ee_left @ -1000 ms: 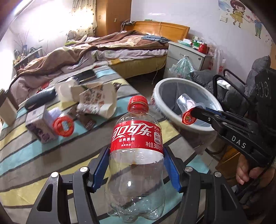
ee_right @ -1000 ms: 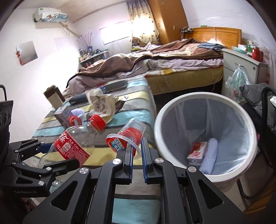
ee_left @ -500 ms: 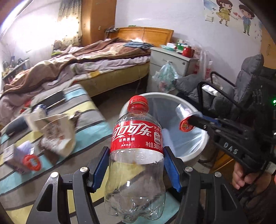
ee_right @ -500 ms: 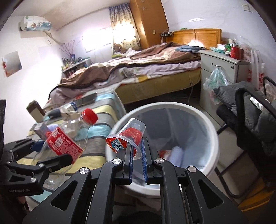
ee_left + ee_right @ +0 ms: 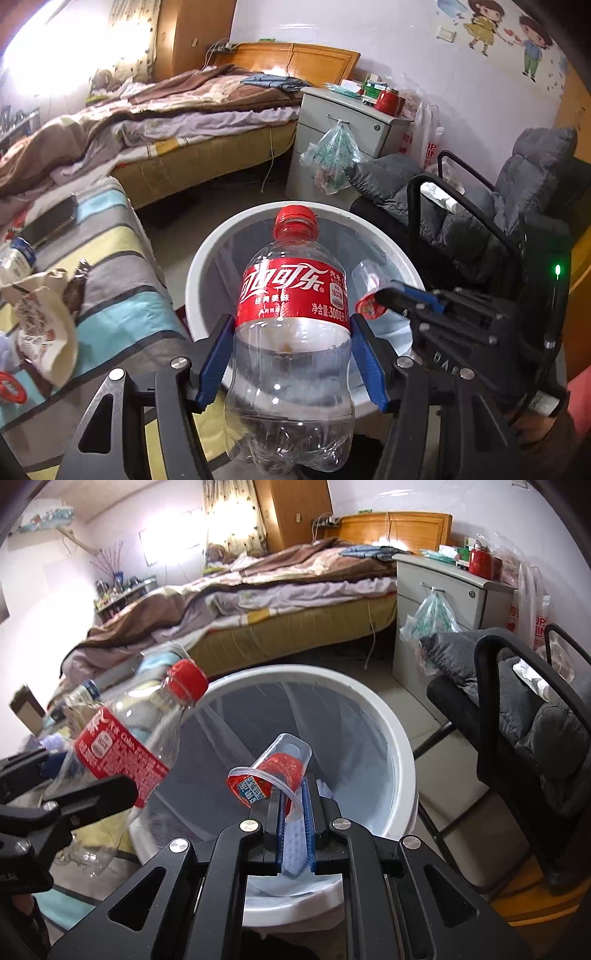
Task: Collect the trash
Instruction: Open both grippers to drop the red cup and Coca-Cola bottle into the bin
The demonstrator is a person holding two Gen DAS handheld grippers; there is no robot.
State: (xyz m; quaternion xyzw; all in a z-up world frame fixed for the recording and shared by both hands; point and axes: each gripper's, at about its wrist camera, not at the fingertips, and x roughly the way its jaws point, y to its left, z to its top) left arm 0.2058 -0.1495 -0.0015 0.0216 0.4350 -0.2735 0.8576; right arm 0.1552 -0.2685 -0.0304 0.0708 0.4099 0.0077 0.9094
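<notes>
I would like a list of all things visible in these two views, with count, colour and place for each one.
cola bottle: one, clear with red label and cap, held in the left gripper before the bin
plastic cup: one, clear with red lid, rim pinched in the right gripper over the bin
trash bin: one, white with pale liner, on the floor
bed: one, wooden headboard, brown and lilac covers, at the back
striped blanket: one, grey, blue and yellow, left, with paper litter on it
cabinet: one, grey, beside the bed, plastic bag hanging on it
chair: one, black frame, grey cushion, right
left gripper: one, black, blue pads
right gripper: one, black, blue pads
</notes>
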